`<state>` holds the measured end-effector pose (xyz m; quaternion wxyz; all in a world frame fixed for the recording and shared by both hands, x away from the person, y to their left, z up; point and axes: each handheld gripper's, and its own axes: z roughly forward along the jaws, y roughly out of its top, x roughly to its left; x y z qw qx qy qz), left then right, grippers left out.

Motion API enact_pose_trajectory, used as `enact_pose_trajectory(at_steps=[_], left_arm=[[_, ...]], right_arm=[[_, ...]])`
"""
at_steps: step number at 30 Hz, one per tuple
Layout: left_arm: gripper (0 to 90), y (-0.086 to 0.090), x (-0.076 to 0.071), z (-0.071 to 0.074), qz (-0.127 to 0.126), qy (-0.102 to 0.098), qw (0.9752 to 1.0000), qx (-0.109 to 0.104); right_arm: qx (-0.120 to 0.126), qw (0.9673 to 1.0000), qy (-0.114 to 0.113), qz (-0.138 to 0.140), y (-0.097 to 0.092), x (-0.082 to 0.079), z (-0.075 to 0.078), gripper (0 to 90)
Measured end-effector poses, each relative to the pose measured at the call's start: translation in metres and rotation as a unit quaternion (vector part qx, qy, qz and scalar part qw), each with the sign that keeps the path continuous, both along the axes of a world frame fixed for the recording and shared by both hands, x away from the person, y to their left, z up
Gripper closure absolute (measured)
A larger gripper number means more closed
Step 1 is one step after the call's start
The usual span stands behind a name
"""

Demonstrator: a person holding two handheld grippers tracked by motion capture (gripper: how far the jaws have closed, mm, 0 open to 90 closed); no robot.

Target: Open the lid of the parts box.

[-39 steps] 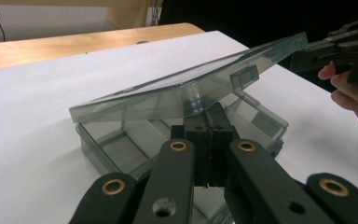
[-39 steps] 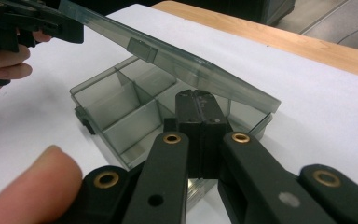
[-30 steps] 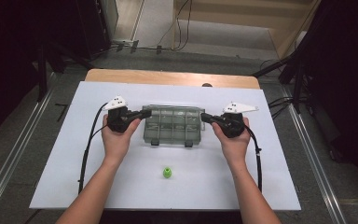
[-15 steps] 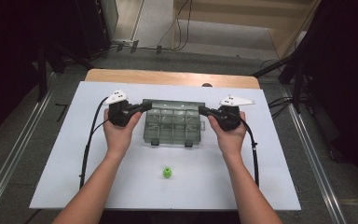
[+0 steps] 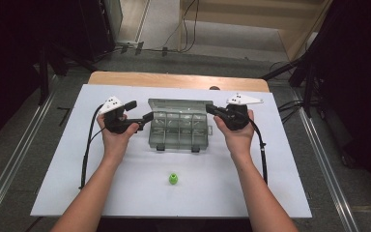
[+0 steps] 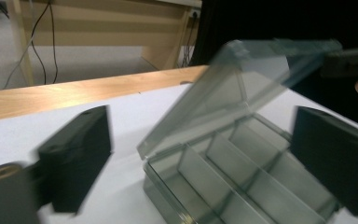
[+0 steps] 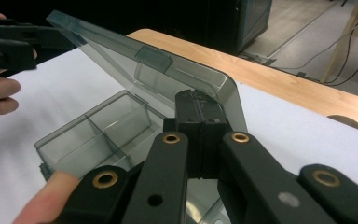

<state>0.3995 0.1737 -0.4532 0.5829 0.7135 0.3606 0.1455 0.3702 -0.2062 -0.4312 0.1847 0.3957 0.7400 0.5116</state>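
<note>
The lid (image 7: 135, 60) of the box (image 5: 179, 126) now stands raised on its rear hinge, whereas a second earlier it lay flat; the work of opening is thus well advanced, and the compartments lie exposed. The right tongs (image 7: 199, 109) are clenched on the lid's corner, carrying it upward. The left tongs (image 5: 148, 116) are released, jaws spread wide at the box's opposite end, one jaw just beside its wall. The box is smoky translucent plastic, rectangular, smooth and glossy, with thin partitions. A small green ribbed piece (image 5: 173, 179) rests on the matte white surface (image 5: 58, 164), well apart, nearer the person than both tongs.
</note>
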Motion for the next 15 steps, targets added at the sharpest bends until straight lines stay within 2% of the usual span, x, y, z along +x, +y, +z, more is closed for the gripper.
enact_pose_trajectory(at_steps=[1,2,3,4,6,7,8,9,10,11,12,13,15], left_arm=[[0.0,0.000,0.010,0.000,-0.018,0.005,0.9998,-0.003],[0.0,0.000,0.010,0.000,-0.018,0.005,0.9998,-0.003],[0.0,-0.002,0.013,0.000,-0.015,0.007,0.9998,0.007],[0.0,-0.006,0.021,0.000,-0.028,0.016,0.9993,0.021],[0.0,-0.009,0.026,0.000,-0.038,0.017,0.9988,0.025],[0.2,-0.014,0.030,0.001,-0.050,0.010,0.9980,0.038],[9.0,-0.014,0.030,0.001,-0.050,0.010,0.9980,0.038],[18.0,-0.017,0.031,0.002,-0.050,0.004,0.9976,0.048],[18.0,-0.020,0.032,0.003,-0.045,-0.001,0.9972,0.059],[25.4,-0.023,0.034,0.004,-0.042,-0.001,0.9968,0.067],[25.4,-0.025,0.035,0.005,-0.029,-0.001,0.9970,0.072],[35.2,-0.026,0.035,0.006,-0.024,-0.002,0.9970,0.074],[42.7,-0.027,0.036,0.006,-0.022,-0.005,0.9967,0.078]], right_arm=[[-0.001,1.0000,-0.001,-0.002,0.000,0.002,0.001,87.7],[-0.001,1.0000,-0.001,-0.002,0.000,0.002,0.001,87.7],[0.000,1.0000,0.001,-0.003,0.000,0.003,0.001,87.7],[0.001,1.0000,0.002,-0.005,0.000,0.005,0.002,87.7],[0.000,1.0000,0.002,-0.005,0.000,0.006,0.002,87.7],[-0.001,1.0000,0.001,-0.008,-0.001,0.009,0.002,87.7],[-0.001,1.0000,0.001,-0.008,-0.001,0.009,0.002,87.7],[-0.001,0.9999,0.001,-0.012,0.000,0.011,0.003,87.7],[-0.001,0.9999,0.001,-0.012,0.000,0.011,0.003,87.7],[0.000,0.9999,0.000,-0.010,0.000,0.013,0.004,87.7],[0.000,0.9999,0.000,-0.010,0.000,0.013,0.004,87.7],[-0.004,0.9999,-0.003,-0.011,0.000,0.015,0.005,87.7],[-0.005,0.9999,-0.004,-0.012,-0.001,0.016,0.006,87.7]])
